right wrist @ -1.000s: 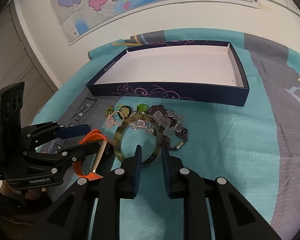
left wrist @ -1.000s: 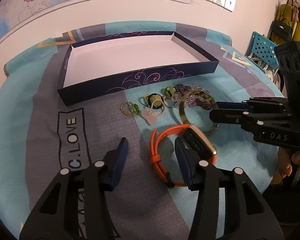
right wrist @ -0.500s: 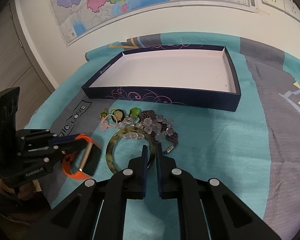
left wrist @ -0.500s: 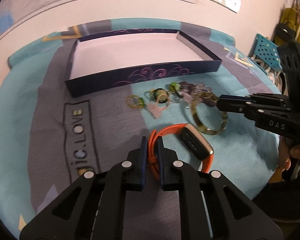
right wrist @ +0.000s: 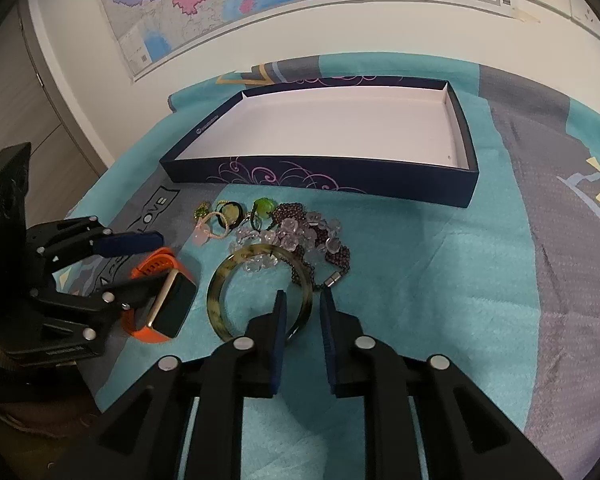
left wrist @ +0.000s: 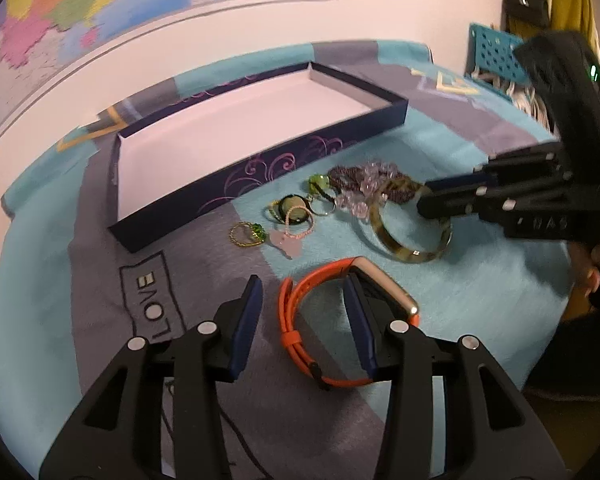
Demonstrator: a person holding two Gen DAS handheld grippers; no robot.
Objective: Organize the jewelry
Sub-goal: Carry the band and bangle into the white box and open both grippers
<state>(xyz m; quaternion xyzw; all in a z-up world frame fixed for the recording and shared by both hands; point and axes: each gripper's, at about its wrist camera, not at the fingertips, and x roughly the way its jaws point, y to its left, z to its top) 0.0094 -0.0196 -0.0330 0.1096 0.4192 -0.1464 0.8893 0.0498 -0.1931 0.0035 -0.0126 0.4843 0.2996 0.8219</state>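
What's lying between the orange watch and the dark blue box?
In the left wrist view, small pieces lie between the orange watch and the dark blue box: a green-stone ring, a pink pendant and an oval-stone ring.

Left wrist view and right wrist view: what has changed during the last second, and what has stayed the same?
The left gripper closed on the strap of the orange watch and is now opening again, with the strap loose between its jaws. The right gripper narrowed onto the near rim of the bangle and holds it. The orange watch, bangle, small jewelry and box kept their places on the cloth.
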